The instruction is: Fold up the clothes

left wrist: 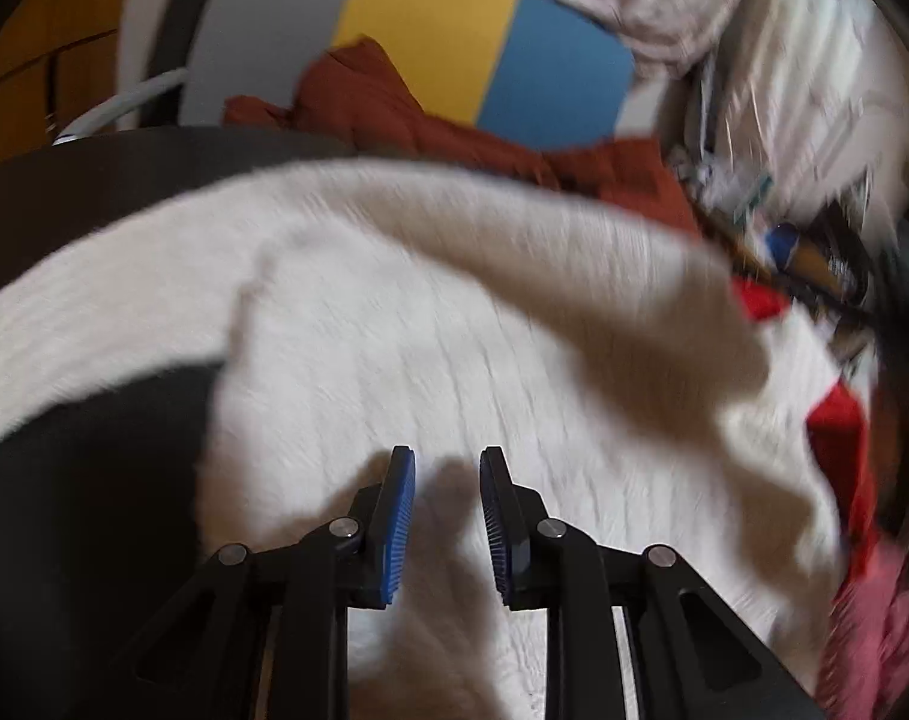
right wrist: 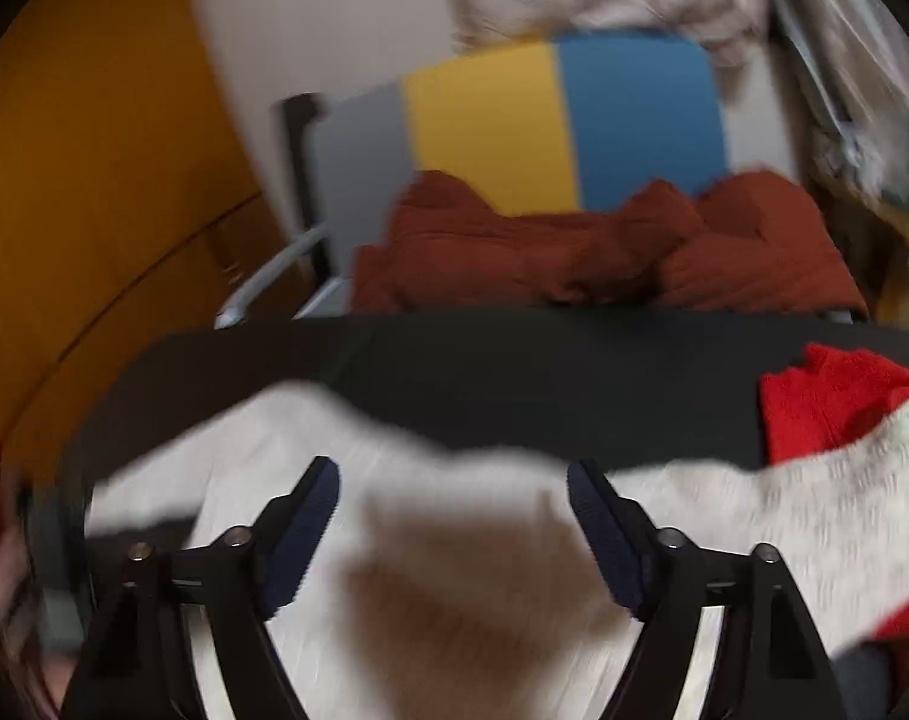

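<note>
A white knitted garment (left wrist: 430, 348) lies spread over the dark table (left wrist: 88, 480), with one part folded across it; it also shows in the right wrist view (right wrist: 454, 516). My left gripper (left wrist: 447, 468) hovers over its middle, jaws a little apart with nothing between them. My right gripper (right wrist: 453, 474) is wide open above the garment's far edge, empty. A red garment (right wrist: 826, 396) lies at the right under the white one, also seen in the left wrist view (left wrist: 838, 438).
A rust-coloured garment (right wrist: 574, 252) lies on a chair with a grey, yellow and blue back (right wrist: 562, 120) behind the table. Cluttered items (left wrist: 814, 252) and pale fabric (left wrist: 784, 60) sit at the right. A pink cloth (left wrist: 874, 630) is at the lower right.
</note>
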Demonstrator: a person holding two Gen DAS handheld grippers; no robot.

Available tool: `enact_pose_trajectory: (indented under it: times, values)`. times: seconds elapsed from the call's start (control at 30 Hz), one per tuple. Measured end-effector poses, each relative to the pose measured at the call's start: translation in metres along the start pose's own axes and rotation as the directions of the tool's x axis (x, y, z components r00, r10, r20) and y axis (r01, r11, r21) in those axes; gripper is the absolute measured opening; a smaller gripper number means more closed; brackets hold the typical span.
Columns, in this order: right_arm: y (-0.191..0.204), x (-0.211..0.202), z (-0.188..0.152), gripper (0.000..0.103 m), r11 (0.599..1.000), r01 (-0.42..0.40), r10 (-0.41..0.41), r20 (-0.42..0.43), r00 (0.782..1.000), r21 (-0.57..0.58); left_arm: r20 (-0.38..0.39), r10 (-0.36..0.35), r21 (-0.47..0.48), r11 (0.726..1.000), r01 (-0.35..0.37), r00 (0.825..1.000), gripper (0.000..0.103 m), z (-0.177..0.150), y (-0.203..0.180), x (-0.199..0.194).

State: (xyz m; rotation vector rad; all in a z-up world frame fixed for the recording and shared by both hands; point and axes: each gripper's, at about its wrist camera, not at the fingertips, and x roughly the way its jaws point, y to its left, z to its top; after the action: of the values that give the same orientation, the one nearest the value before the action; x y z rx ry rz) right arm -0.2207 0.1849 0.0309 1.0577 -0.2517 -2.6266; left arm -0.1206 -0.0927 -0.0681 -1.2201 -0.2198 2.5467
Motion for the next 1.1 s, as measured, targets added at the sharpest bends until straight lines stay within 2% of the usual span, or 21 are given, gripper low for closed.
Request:
enact_pose_trajectory:
  times: [0.07, 0.13, 0.2, 0.23, 0.27, 0.3, 0.37, 0.47, 0.5, 0.57, 0.7, 0.77, 0.9, 0.97, 1.0, 1.1]
  values:
    - [-0.021, 0.043, 0.022, 0.083, 0.998, 0.048, -0.039, -0.172, 0.984, 0.046, 0.030, 0.040, 0.075, 0.996, -0.042, 0.999, 0.028, -0.009, -0.013, 0.001]
    - [-0.018, 0.069, 0.015, 0.082, 0.998, 0.059, -0.052, -0.279, 0.959, 0.016, 0.034, 0.055, 0.118, 0.991, -0.058, 0.998, 0.031, -0.011, -0.018, 0.000]
    - [-0.012, 0.095, -0.001, 0.061, 0.998, 0.037, -0.052, -0.388, 0.920, -0.045, 0.029, 0.035, 0.113, 0.993, -0.038, 0.999, 0.033, -0.011, -0.015, 0.000]
    - [-0.003, 0.097, -0.010, 0.039, 0.992, 0.045, -0.088, -0.389, 0.917, -0.120, 0.030, 0.019, 0.100, 0.995, -0.022, 0.999, 0.033, -0.011, -0.012, 0.000]
    - [0.005, 0.091, -0.021, 0.032, 0.981, 0.052, -0.115, -0.350, 0.930, -0.185, 0.031, 0.002, 0.087, 0.996, -0.005, 1.000, 0.034, -0.011, -0.009, 0.000]
    - [0.013, 0.084, -0.031, 0.029, 0.967, 0.061, -0.139, -0.307, 0.942, -0.248, 0.032, -0.014, 0.075, 0.997, 0.012, 0.999, 0.034, -0.011, -0.006, 0.000]
    - [0.024, 0.055, -0.047, 0.016, 0.942, 0.077, -0.145, -0.191, 0.971, -0.326, 0.035, -0.047, 0.049, 0.998, 0.045, 0.998, 0.034, -0.011, 0.001, -0.001]
    - [0.045, 0.004, -0.080, 0.012, 0.903, 0.098, -0.103, 0.011, 0.995, -0.417, 0.043, -0.088, 0.008, 0.996, 0.088, 0.995, 0.034, -0.011, 0.009, -0.004]
    - [0.050, -0.005, -0.093, 0.011, 0.888, 0.111, -0.107, 0.033, 0.994, -0.446, 0.048, -0.096, -0.008, 0.995, 0.096, 0.994, 0.033, -0.011, 0.011, -0.006]
    - [0.060, -0.020, -0.127, 0.011, 0.857, 0.124, -0.120, 0.041, 0.992, -0.500, 0.078, -0.056, -0.035, 0.998, 0.059, 0.995, 0.033, -0.009, 0.013, -0.017]
    - [0.045, -0.029, -0.171, 0.011, 0.843, 0.121, -0.151, -0.015, 0.988, -0.525, 0.166, -0.028, -0.038, 0.999, 0.035, 0.986, 0.032, 0.010, 0.012, -0.042]
    - [0.044, -0.037, -0.174, 0.011, 0.856, 0.114, -0.139, -0.013, 0.990, -0.504, 0.203, -0.028, -0.002, 1.000, 0.029, 0.979, 0.032, 0.034, 0.006, -0.050]
    - [0.043, -0.034, -0.170, 0.012, 0.860, 0.120, -0.139, -0.001, 0.990, -0.497, 0.122, -0.093, 0.141, 0.987, 0.076, 0.988, 0.037, 0.082, -0.018, -0.029]
    - [0.037, -0.018, -0.162, 0.015, 0.851, 0.121, -0.139, 0.003, 0.990, -0.511, -0.034, -0.114, 0.304, 0.945, 0.119, 0.993, 0.037, 0.097, -0.044, 0.000]
    - [0.036, -0.018, -0.162, 0.015, 0.854, 0.117, -0.133, 0.003, 0.991, -0.507, -0.076, -0.106, 0.362, 0.924, 0.126, 0.992, 0.037, 0.098, -0.052, 0.010]
    - [0.030, -0.008, -0.169, 0.016, 0.867, 0.099, -0.112, 0.003, 0.994, -0.488, -0.210, -0.096, 0.497, 0.846, 0.191, 0.973, 0.037, 0.098, -0.072, 0.037]
